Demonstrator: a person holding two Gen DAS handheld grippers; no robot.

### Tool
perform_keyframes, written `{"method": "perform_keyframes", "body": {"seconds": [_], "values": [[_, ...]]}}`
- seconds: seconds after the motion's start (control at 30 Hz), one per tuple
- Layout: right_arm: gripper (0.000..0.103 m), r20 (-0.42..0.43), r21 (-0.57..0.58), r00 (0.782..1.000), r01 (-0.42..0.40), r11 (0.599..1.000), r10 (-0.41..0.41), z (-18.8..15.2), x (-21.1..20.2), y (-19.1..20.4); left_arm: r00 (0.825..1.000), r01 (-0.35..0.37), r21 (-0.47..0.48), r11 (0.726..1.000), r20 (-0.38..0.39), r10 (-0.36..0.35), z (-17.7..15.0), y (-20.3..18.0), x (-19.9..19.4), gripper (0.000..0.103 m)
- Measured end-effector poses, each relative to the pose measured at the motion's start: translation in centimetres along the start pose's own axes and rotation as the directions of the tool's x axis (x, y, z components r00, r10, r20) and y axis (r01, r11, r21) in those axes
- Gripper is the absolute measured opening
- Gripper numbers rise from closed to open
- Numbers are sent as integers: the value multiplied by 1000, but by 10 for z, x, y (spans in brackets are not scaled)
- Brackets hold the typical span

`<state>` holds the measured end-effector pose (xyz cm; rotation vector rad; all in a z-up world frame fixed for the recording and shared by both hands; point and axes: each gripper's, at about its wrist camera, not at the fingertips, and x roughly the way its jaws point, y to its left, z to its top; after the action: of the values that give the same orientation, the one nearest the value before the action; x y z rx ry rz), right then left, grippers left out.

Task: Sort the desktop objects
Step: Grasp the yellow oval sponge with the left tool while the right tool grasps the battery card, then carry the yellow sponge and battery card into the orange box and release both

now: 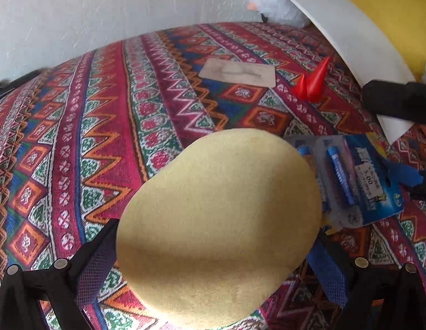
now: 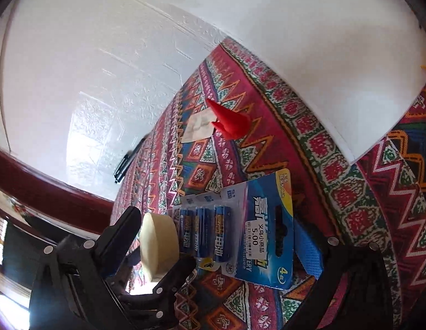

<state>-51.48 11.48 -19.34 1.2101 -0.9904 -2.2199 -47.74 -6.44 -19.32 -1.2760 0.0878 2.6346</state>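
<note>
We hold a round yellow sponge (image 1: 218,228) in our left gripper (image 1: 213,250), its two fingers pressed against the sponge's flat faces, lifted clear of the patterned cloth (image 1: 75,143) that covers the surface. From the right wrist view the same sponge shows edge-on, clamped between the black fingers at the near left. Our right gripper (image 2: 303,255) sits low at the near right with the blue battery pack (image 2: 257,228) reaching in between its fingers; the blue pad of one finger lies just beside the card's right edge, but we cannot tell whether the gripper has closed on the pack or merely stands around it. The pack looks to lie flat on the cloth. Farther off, a red cone-shaped piece (image 2: 229,121) stands next to a pale flat card (image 2: 198,126), and a black pen (image 2: 127,162) lies at the far left edge. A white board (image 1: 336,33) leans in along the right. We judge the sorting as barely begun: one thing is in the air, nothing visibly grouped, and the pack, cone, card and pen all wait.
</note>
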Motion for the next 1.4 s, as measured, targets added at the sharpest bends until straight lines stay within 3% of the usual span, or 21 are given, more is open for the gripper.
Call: {"method": "perform_keyframes", "body": {"seconds": [0.03,0.07,0.1,0.13,0.23,0.37,0.57,0.73,0.77,0.87,0.97,1.07,1.2,1.27,1.33,1.4], "values": [[88,-7,-12,1000,-9,1000,9,-2,2,4,1000,27,-1,1000,12,-27,0,-1,-1,97],[46,-16,-2,999,-37,999,37,-4,4,4,999,46,-9,999,21,-46,0,0,-3,93],[18,-28,13,997,-67,998,67,-7,7,4,998,61,-21,998,29,-60,-1,2,-6,93],[2,-47,41,993,-103,994,105,-11,12,1,997,76,-33,997,37,-75,-2,3,-9,92],[1,-56,48,990,-130,990,132,-23,16,3,994,97,-76,992,48,-94,-9,10,-22,92],[0,-42,80,981,-186,979,190,-29,5,10,996,67,-120,991,62,-60,-20,17,-41,92],[1,-6,75,957,-290,954,291,-27,-42,32,985,74,-137,988,166,-51,-21,12,-111,92],[1,66,153,886,-464,872,460,-30,-88,40,960,97,-141,985,273,-56,-15,-7,-182,92],[1,82,152,871,-490,858,484,-38,-83,44,954,106,-145,984,293,-60,-14,-11,-197,92],[1,137,113,823,-565,817,551,-35,-128,59,932,124,-132,983,356,-70,-8,-30,-243,92],[1,207,48,760,-637,769,616,-29,-200,71,901,131,-82,988,426,-84,-2,-58,-292,92],[1,287,-44,694,-679,733,660,-29,-295,74,859,154,-8,988,495,-130,8,-95,-333,92],[1,408,-178,635,-649,740,656,-33,-410,57,803,211,118,970,545,-241,22,-161,-370,92],[2,485,-227,615,-598,769,622,-39,-461,41,781,240,180,954,548,-300,30,-197,-378,92],[5,541,-246,603,-553,796,586,-43,-500,24,767,265,232,936,537,-350,40,-231,-380,92],[7,581,-240,599,-520,819,551,-45,-526,5,767,290,263,920,511,-388,50,-263,-371,92]]}}
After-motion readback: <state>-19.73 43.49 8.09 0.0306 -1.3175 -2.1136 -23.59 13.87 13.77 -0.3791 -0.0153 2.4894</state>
